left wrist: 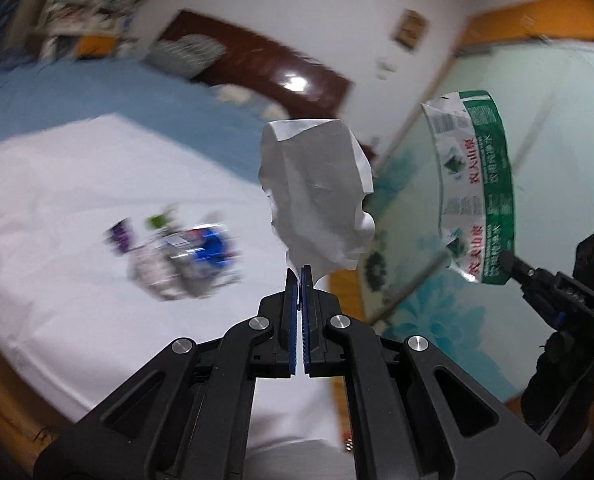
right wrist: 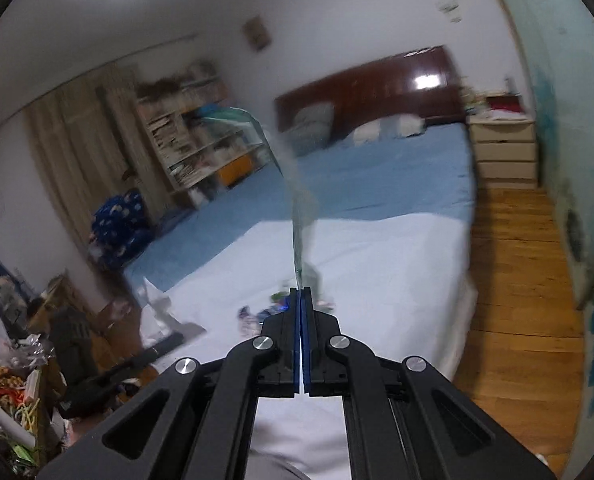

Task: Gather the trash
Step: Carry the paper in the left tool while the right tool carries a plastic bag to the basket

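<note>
Crumpled paper (left wrist: 317, 196) pinched in left gripper (left wrist: 300, 270); right gripper (right wrist: 300, 290) clamps bottle label (left wrist: 475, 184) (green-edged), both above white sheet (left wrist: 57, 208).

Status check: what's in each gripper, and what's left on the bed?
Left gripper shut on crumpled paper. Right gripper shut on bottle label. Wrappers on white sheet.

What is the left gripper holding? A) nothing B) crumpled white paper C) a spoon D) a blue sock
B: the left gripper is shut on crumpled white paper, lifted above the bed.
</note>
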The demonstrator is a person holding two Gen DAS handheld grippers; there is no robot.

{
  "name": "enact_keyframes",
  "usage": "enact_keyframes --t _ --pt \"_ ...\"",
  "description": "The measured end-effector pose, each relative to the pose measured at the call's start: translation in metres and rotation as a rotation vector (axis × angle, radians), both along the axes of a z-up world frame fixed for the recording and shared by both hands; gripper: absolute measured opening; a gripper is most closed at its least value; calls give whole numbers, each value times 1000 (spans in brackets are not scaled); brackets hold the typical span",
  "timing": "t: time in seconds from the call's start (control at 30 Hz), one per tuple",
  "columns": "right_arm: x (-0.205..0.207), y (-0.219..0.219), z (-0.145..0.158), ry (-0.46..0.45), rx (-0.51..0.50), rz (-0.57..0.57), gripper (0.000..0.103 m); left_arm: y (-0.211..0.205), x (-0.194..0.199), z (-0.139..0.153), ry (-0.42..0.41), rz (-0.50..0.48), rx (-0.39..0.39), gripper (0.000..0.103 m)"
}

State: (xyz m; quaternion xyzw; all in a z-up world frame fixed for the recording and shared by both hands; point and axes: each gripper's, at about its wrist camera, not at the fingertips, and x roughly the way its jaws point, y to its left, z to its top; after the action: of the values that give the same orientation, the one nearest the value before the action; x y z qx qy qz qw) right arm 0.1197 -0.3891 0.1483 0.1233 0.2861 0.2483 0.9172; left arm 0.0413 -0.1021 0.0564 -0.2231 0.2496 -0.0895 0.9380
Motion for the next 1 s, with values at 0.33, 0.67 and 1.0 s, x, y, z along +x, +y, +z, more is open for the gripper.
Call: enact_keyframes --t 0.33,0.67,1.0 --pt "-89 -195 -60 179 -68 -271 2 -213 40 11 60 -412 174 2" --pt "-137 -280 -286 643 -16 -440 2 -392 74 -128 433 -747 513 2" --pt "-155 -262 -404 881 45 -469 3 -444 65 -233 756 -853 597 2"
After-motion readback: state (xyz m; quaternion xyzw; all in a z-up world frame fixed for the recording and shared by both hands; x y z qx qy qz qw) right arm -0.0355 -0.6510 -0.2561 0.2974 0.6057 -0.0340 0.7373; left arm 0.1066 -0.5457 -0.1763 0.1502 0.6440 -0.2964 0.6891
